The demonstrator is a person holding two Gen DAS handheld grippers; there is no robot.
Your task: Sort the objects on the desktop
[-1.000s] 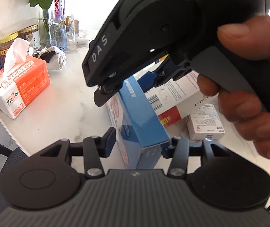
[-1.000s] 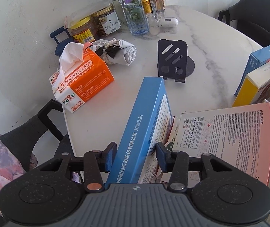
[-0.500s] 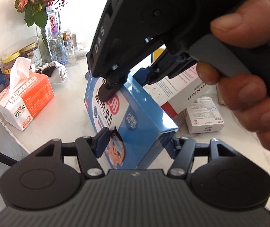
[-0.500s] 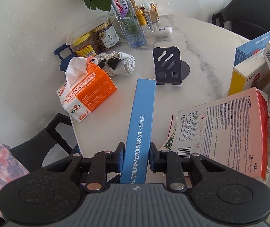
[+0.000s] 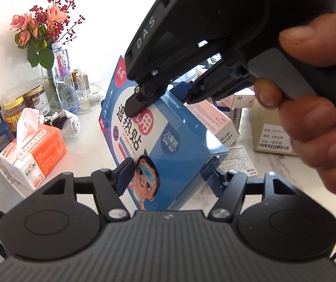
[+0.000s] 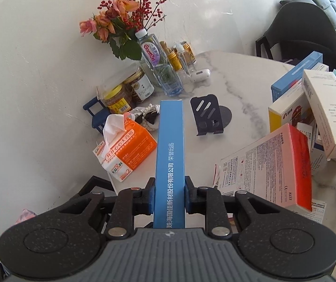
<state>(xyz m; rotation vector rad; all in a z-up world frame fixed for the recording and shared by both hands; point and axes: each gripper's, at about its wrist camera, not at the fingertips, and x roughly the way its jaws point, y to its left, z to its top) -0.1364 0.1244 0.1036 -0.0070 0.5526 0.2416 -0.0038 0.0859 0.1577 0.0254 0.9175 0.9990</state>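
A flat blue medicine box (image 6: 170,136), with a cartoon child on its front (image 5: 179,145), is held up above the white marble table (image 6: 238,89). My right gripper (image 6: 169,197) is shut on its narrow sides; in the left wrist view the same gripper (image 5: 165,96) comes in from above, with a person's hand (image 5: 320,129) on its handle. My left gripper (image 5: 171,178) is open, and the box's lower end sits between its spread fingers. I cannot tell whether either pad touches the box.
An orange tissue box (image 6: 125,150) lies at the left, with jars (image 6: 117,98), a water bottle (image 6: 153,54) and a vase of flowers behind it. A black phone stand (image 6: 209,115) stands mid-table. A pink-and-red box (image 6: 269,164) and stacked cartons (image 6: 320,117) crowd the right. A dark chair (image 6: 304,33) stands beyond.
The right gripper has closed on the blue box and raised it off the pile, turning its printed face toward the left camera. The left fingers stay spread around its lower end.
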